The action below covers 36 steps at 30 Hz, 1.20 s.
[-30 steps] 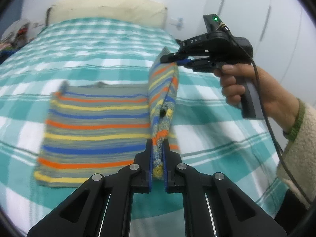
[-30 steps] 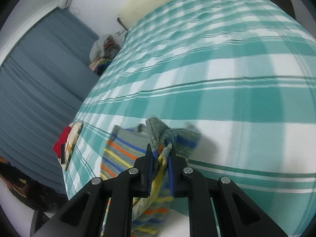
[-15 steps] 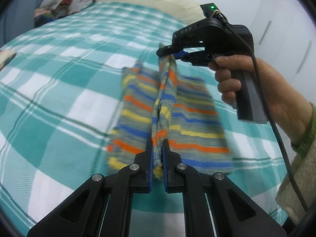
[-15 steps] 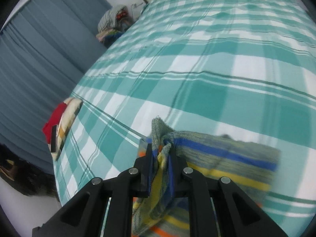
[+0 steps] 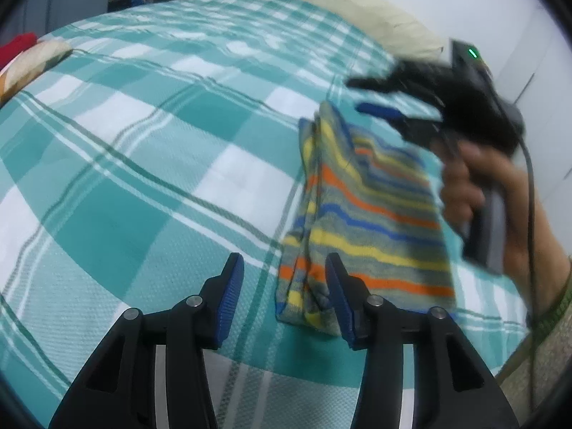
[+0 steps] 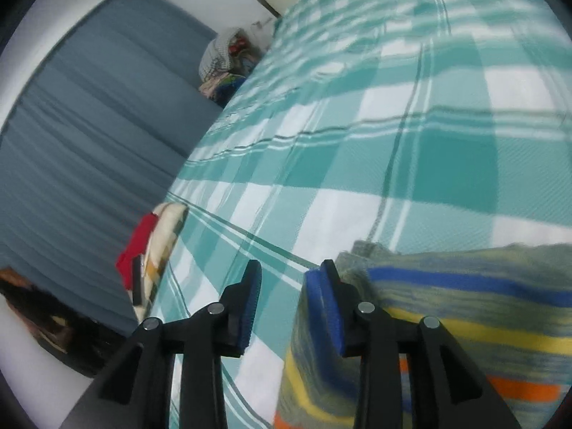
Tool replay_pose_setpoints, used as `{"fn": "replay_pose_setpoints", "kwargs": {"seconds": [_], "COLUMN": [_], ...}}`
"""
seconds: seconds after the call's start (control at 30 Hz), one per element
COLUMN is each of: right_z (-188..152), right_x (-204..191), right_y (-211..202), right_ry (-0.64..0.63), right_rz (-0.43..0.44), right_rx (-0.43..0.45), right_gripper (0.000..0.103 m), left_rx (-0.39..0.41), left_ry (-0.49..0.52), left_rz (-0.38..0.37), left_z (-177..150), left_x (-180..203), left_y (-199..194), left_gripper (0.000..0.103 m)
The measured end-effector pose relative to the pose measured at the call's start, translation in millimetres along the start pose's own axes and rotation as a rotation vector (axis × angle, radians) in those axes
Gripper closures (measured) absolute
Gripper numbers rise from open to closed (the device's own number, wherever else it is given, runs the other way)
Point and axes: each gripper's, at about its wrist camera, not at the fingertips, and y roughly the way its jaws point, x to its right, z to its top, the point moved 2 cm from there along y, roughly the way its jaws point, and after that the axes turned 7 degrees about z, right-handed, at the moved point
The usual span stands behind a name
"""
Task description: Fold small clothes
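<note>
A: Left wrist view: left gripper (image 5: 284, 295), jaws opening, nothing pressed between them; striped garment (image 5: 371, 214) lies folded on the checked bedspread (image 5: 143, 164), its near edge just beside the right-hand finger.

B: Right gripper (image 6: 282, 304), likewise opening, has released. Best withdraw both straight back, sparing the fold.

Bed (image 5: 143, 150) under teal-white checked cover; grey-blue curtain (image 6: 89, 136) alongside; cream headboard (image 5: 357, 3); white walls.
</note>
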Motion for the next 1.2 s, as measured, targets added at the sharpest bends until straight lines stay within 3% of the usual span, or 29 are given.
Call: {"fn": "replay_pose_setpoints", "kwargs": {"seconds": [0.13, 0.3, 0.43, 0.53, 0.63, 0.73, 0.8, 0.87, 0.97, 1.03, 1.1, 1.13, 1.2], "right_z": [-25, -104, -182, -220, -229, -232, -237, -237, -235, -235, -236, -238, -240], "right_x": [-11, -17, -17, -3, 6, 6, 1, -4, -15, -21, -26, -29, -32], "right_y": [-50, -109, -122, -113, -120, -123, -124, -127, -136, -144, -150, -153, -155], "right_ry": [-0.144, -0.340, -0.424, -0.417, -0.385, -0.390, -0.411, -0.421, -0.423, -0.434, -0.445, -0.451, -0.461], "right_rz": [-0.130, -0.239, -0.245, -0.286, -0.300, -0.316, -0.333, -0.339, -0.325, -0.322, -0.318, -0.315, -0.312], "right_rx": [-0.012, -0.059, -0.143, -0.226, -0.188, -0.170, -0.157, -0.136, -0.090, -0.067, -0.053, -0.044, -0.034], "right_gripper": [0.067, 0.067, 0.067, 0.068, 0.072, 0.072, 0.072, 0.069, 0.069, 0.069, 0.069, 0.069, 0.069], "left_rx": [0.001, -0.054, -0.087, -0.081, -0.071, -0.100, -0.091, -0.053, -0.033, -0.064, -0.083, -0.092, -0.125], "left_ry": [0.036, 0.108, 0.119, 0.141, 0.160, 0.112, 0.093, 0.092, 0.146, 0.217, 0.261, 0.274, 0.265], "left_rz": [-0.053, -0.003, 0.038, 0.054, 0.123, 0.118, 0.101, 0.038, -0.086, -0.108, -0.085, -0.065, -0.038], "left_z": [0, -7, -7, -7, -4, 3, 14, 32, 67, 90, 104, 110, 117], "left_x": [5, 17, 11, 7, -1, -15, -16, -8, 21, 47, 63, 68, 70], "left_y": [-6, 15, 36, 39, 39, 36, 25, 15, 16, 38, 62, 76, 103], "left_gripper": [0.044, 0.047, 0.058, 0.070, 0.089, 0.091, 0.077, 0.037, 0.028, 0.027, 0.028, 0.030, 0.065]}}
